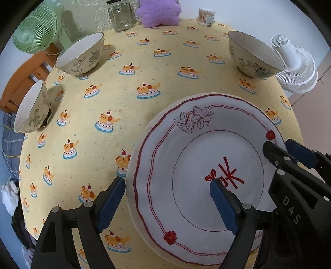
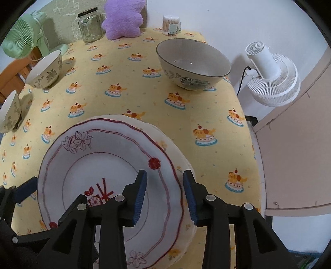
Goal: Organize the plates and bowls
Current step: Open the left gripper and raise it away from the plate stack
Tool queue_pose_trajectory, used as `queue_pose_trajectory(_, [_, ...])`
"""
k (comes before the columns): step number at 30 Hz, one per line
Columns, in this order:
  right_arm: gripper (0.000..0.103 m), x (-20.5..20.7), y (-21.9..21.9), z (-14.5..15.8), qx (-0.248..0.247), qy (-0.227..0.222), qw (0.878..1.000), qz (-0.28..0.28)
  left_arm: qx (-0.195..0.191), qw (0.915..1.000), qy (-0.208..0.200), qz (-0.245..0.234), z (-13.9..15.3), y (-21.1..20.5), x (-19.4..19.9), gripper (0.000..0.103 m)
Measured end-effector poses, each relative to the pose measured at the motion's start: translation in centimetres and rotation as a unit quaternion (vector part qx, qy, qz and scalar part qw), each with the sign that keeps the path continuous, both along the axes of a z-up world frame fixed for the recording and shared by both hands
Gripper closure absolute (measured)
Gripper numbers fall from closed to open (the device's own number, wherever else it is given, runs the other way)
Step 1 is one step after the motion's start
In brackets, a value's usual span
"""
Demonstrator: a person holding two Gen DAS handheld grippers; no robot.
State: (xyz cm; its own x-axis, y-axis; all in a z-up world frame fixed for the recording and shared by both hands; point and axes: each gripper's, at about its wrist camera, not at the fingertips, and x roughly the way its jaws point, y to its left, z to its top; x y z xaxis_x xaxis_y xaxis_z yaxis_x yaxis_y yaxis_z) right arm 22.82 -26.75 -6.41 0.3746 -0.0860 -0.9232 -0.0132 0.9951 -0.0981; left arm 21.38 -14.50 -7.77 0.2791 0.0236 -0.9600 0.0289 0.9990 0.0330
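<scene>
Top plate [image 1: 206, 157]: glossy white ceramic, scalloped rim with red line border, outlined flowers, red gift-box motif in the well; it sits on another plate [image 2: 184, 231], cream with a yellowish print, whose rim peeks out below, both on the near part of the table [image 1: 124, 91]. Left gripper [image 1: 167, 204]: jaws spread wide, straddling the top plate's left rim, one ribbed blue pad outside over the cloth, the other above the well, neither pressing on it. Right gripper [image 2: 165, 196]: jaws partly apart, set either side of the plate's right rim, one pad over the plate face, one just outside the edge; no visible pinch. Frames are black plastic with metal rivets. Tablecloth is yellow, woven texture, repeating puppy-on-cake print. Three round ceramic bowls, cream with grey-green floral drawing: one at the left edge [image 1: 31, 109], one far left [image 1: 82, 53], one far right with a dark rim [image 2: 192, 64], all upright and well apart. Along the back: clear glass jar with black lid [image 1: 121, 16], fuzzy purple plush [image 1: 159, 13], tub of cotton swabs [image 1: 205, 16]. Green fan [image 1: 35, 31] left, white fan [image 2: 271, 76] right, both with wire-style grilles
</scene>
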Motion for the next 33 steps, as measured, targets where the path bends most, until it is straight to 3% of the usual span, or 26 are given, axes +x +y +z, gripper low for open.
queue_pose_trajectory(11, [0.061,-0.7,-0.9,0.2,0.016,0.002,1.000,0.026,0.017,0.9996,-0.003,0.021,0.1,-0.7,-0.9,0.017])
queue_pose_trajectory(14, [0.038,-0.9,-1.0,0.4,0.022,0.002,0.999,0.026,0.003,0.9999,-0.009,0.014,0.6,-0.8,-1.4,0.016])
queue_pose_trajectory(20, [0.031,-1.7,0.1,1.4,0.021,-0.011,0.999,0.025,-0.014,0.9994,-0.029,-0.006,1.7,-0.2,-2.0,0.013])
queue_pose_trajectory(24, [0.024,-2.4,1.8,2.4,0.020,-0.022,0.999,0.020,-0.025,0.9984,-0.047,-0.020,2.7,1.5,-2.4,0.013])
queue_pose_trajectory(33, [0.021,-3.8,7.6,4.7,0.023,-0.043,0.999,-0.006,-0.044,0.9955,-0.080,-0.025,5.4,7.7,-3.7,0.013])
